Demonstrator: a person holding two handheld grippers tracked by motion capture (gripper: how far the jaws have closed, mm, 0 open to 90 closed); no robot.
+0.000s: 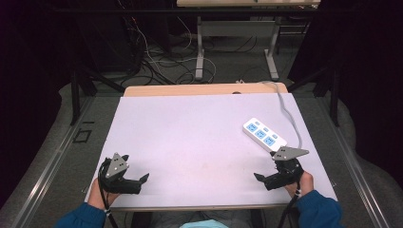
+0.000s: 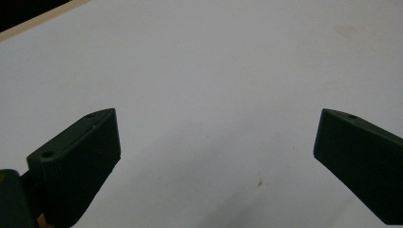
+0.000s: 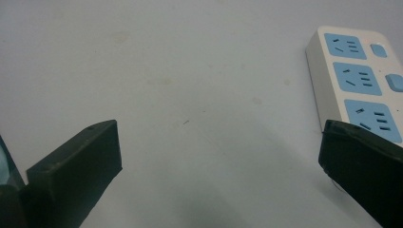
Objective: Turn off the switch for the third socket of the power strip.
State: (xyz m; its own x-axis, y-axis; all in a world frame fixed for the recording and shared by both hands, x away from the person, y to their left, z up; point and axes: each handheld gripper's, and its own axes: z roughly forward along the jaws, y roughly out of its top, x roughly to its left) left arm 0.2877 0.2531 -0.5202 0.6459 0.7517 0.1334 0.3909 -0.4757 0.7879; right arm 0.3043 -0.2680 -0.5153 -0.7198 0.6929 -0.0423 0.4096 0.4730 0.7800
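Power strip [image 1: 264, 134]: white, three blue socket panels, grey cord, flat on white table [image 1: 190, 142]. Right gripper [image 1: 266, 176] and left gripper [image 1: 138, 180] both released, nothing between jaws.

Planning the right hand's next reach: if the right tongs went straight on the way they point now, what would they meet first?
Probably nothing: the right tongs stand open and point across bare table. The power strip lies just off to one side of that line, though depth is hard to judge.
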